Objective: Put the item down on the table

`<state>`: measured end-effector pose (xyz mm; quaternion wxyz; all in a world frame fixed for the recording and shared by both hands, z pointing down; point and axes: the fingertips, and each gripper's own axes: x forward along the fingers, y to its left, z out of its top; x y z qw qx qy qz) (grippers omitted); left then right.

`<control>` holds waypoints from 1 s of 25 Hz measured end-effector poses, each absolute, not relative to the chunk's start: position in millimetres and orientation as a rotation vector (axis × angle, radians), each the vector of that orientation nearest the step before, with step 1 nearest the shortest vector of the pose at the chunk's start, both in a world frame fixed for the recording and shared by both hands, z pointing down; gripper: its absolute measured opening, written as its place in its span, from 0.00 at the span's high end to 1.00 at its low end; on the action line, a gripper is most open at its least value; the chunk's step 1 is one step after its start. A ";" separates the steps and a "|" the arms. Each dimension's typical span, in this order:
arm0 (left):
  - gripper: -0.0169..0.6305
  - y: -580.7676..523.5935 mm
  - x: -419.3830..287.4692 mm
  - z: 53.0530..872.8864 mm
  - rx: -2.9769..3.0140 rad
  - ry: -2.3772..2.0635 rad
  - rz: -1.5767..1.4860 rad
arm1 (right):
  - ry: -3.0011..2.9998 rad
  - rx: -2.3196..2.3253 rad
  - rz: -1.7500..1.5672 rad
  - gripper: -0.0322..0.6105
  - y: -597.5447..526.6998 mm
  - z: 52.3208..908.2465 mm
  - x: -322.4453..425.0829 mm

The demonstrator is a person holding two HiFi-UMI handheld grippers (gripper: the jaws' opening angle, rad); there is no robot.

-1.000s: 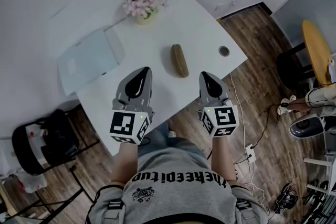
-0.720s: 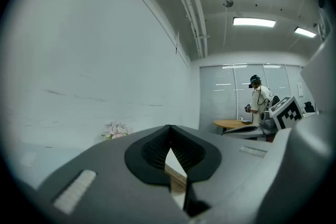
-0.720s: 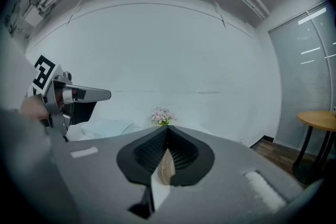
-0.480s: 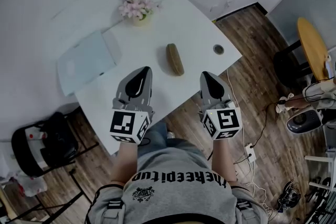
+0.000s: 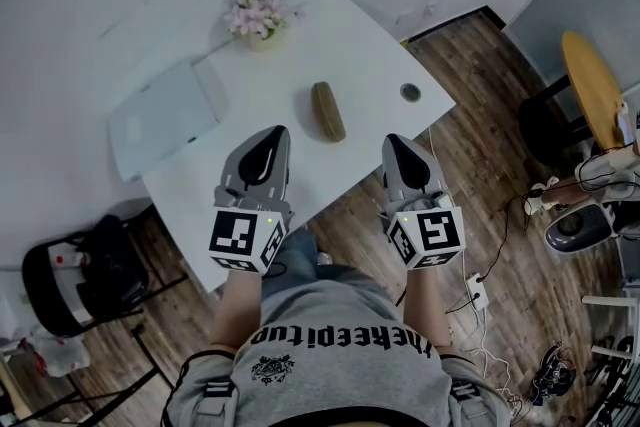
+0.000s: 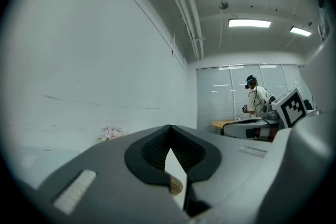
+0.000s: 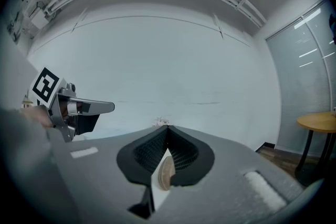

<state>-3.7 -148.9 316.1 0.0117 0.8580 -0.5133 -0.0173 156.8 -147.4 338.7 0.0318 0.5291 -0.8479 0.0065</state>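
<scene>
The item, a brown oblong case (image 5: pixel 328 110), lies flat on the white table (image 5: pixel 370 55), and nothing touches it. My left gripper (image 5: pixel 268 137) is shut and empty, hovering over the table's near edge to the left of the case and nearer me. My right gripper (image 5: pixel 392 143) is also shut and empty, at the near edge to the right of the case. A sliver of the case (image 6: pixel 176 183) shows beyond the closed jaws in the left gripper view. The right gripper view shows the case (image 7: pixel 166 173) the same way.
A pot of pink flowers (image 5: pixel 256 15) stands at the table's far side and a pale grey board (image 5: pixel 165 118) at its left end. A round cable hole (image 5: pixel 410 92) is near the right corner. A black chair (image 5: pixel 75 280) and a round wooden table (image 5: pixel 598 85) stand on the floor.
In the head view the table and case have drifted slightly left and away. Both grippers stay shut and keep nearly the same place, the right one a little further back from the edge.
</scene>
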 end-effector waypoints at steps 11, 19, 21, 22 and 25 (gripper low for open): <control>0.95 -137.4 -4.4 311.6 2.683 -1.618 -0.069 | -2.652 1.656 -0.025 0.95 -131.6 321.4 160.6; 0.95 -131.3 -5.6 306.0 2.683 -1.641 -0.086 | -2.668 1.656 -0.043 0.95 -123.1 315.5 162.2; 0.95 -130.4 -5.5 306.1 2.681 -1.645 -0.088 | -2.670 1.656 -0.045 0.95 -122.4 315.1 162.8; 0.95 -129.8 -5.3 305.8 2.680 -1.647 -0.088 | -2.671 1.656 -0.046 0.95 -121.9 314.7 163.2; 0.95 -127.0 -4.8 304.5 2.682 -1.652 -0.087 | -2.677 1.656 -0.050 0.95 -119.5 313.1 163.6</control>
